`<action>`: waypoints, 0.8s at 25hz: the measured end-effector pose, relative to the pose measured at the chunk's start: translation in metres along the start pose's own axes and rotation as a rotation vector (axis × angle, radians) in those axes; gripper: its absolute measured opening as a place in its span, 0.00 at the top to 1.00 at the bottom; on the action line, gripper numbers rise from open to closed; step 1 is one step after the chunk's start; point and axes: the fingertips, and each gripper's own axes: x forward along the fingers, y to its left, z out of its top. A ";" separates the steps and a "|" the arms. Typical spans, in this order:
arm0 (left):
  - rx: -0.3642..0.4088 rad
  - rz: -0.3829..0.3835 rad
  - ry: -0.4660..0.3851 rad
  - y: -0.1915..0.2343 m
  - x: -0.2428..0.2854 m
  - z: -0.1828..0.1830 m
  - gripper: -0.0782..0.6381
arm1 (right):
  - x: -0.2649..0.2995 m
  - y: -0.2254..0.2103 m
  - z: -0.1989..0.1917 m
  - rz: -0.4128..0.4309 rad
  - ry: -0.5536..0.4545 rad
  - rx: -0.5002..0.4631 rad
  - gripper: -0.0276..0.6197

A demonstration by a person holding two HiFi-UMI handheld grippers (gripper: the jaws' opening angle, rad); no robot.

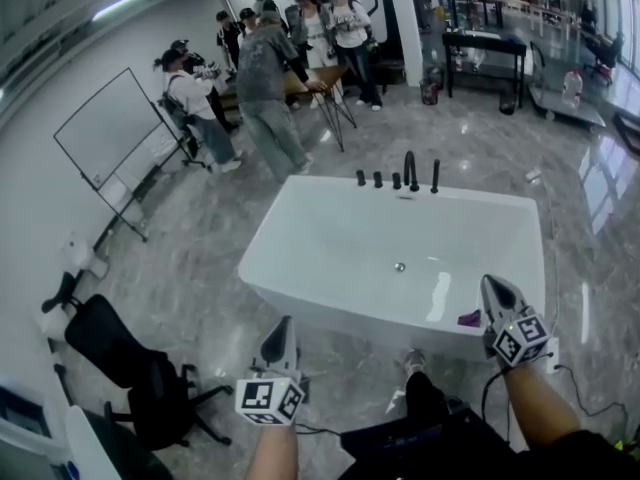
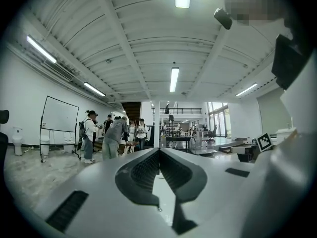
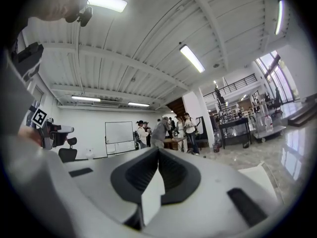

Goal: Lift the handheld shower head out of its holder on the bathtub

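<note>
I have both tools held level on the near side of the bathtub (image 1: 297, 306). The left gripper (image 1: 283, 324) hangs just short of the tub's near wall, and its own view shows the two jaws pressed together with nothing between them. The right gripper (image 1: 491, 286) sits over the tub's near rim toward the right corner, its jaws likewise closed tight on nothing. A small purple object (image 1: 469, 318) lies on that rim just beside it. Inside the tub I can see the drain (image 1: 399, 266) at the middle of the white floor. On the tub's far rim stands a row of black fittings with the curved spout (image 1: 410, 171) among them. At the right end of that row is the slim upright handheld shower head (image 1: 435, 175), seated in its holder and well apart from both tools. Left of the tub, on the marble floor, a black office chair (image 1: 130, 363) stands, and further back on that side a whiteboard (image 1: 105, 128) stands on a frame. Beyond the tub's far left corner a group of people (image 1: 268, 73) gathers round a small table, and a black table (image 1: 485, 43) stands beyond the tub's far right.
</note>
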 end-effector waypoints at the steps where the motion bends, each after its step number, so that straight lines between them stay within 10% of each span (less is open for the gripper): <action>1: 0.002 0.006 0.002 0.006 0.005 0.002 0.88 | 0.009 0.001 0.000 0.005 0.001 -0.002 0.95; 20: -0.010 0.016 0.083 0.036 0.184 0.003 0.88 | 0.173 -0.092 0.013 -0.031 0.010 0.000 0.95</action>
